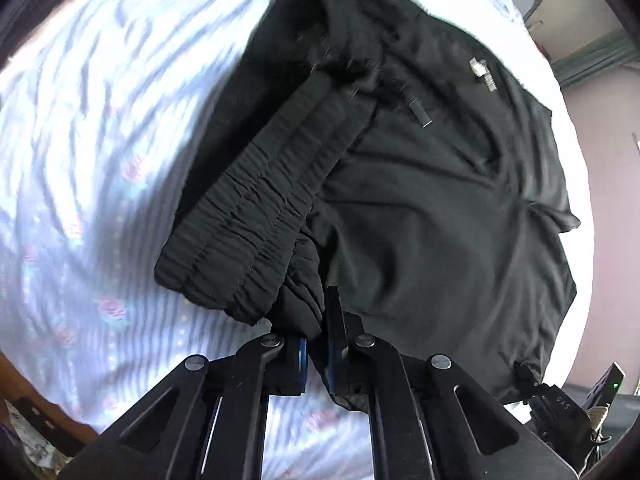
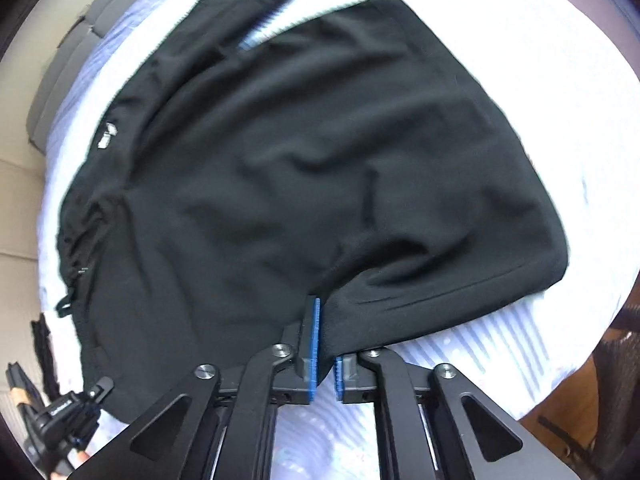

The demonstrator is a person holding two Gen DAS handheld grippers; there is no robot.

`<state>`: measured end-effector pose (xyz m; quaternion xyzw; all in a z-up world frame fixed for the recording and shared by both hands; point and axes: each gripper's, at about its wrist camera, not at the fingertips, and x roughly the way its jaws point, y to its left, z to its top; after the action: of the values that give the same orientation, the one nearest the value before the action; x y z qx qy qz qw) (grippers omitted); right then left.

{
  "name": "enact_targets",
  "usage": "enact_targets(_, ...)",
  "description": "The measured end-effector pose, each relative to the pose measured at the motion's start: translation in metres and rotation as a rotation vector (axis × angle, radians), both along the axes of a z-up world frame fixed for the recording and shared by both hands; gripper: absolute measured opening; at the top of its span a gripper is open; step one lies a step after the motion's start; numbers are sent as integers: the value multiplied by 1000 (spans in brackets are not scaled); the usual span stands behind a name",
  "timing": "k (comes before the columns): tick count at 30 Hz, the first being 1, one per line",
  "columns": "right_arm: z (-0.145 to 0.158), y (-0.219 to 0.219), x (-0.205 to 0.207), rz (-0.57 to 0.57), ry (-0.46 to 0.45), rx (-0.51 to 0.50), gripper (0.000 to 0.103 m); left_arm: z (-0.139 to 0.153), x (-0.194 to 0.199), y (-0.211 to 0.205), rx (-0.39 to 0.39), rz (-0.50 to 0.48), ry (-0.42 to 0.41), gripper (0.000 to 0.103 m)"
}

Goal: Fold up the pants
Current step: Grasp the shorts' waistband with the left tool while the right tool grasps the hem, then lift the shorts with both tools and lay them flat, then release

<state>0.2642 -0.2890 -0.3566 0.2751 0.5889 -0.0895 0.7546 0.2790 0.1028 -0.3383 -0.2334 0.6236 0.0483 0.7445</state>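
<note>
Black pants lie folded on a pale striped floral bed sheet. The gathered elastic waistband lies at the left of the left wrist view. My left gripper is shut on a bunch of the pants' fabric near the waistband. In the right wrist view the pants spread across the sheet, with a hem edge at the lower right. My right gripper is shut on the pants' near edge beside that hem. The right gripper also shows at the left wrist view's lower right, the left gripper at the right wrist view's lower left.
The bed's wooden edge shows at lower left. A pink wall lies to the right. A grey cushion or headboard sits at the far left of the right wrist view. A dark wicker object stands at the right.
</note>
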Motion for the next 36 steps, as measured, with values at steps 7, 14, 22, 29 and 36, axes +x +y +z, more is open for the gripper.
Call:
enact_targets(7, 120, 15, -26, 98, -116, -38, 4, 82, -20, 18, 70, -10, -95, 7)
enact_targets(14, 197, 26, -12, 154, -251, -91, 4, 115, 3, 25, 39, 32, -115, 7)
enact_targets(22, 247, 36, 69, 222, -452, -157, 4, 142, 75, 33, 9, 123, -166, 7)
enact_targets(29, 224, 48, 211, 308, -439, -175, 4, 121, 172, 39, 34, 152, -188, 8)
enact_targets(36, 133, 68, 333, 448, -260, -202, 4, 63, 251, 41, 88, 136, -93, 8)
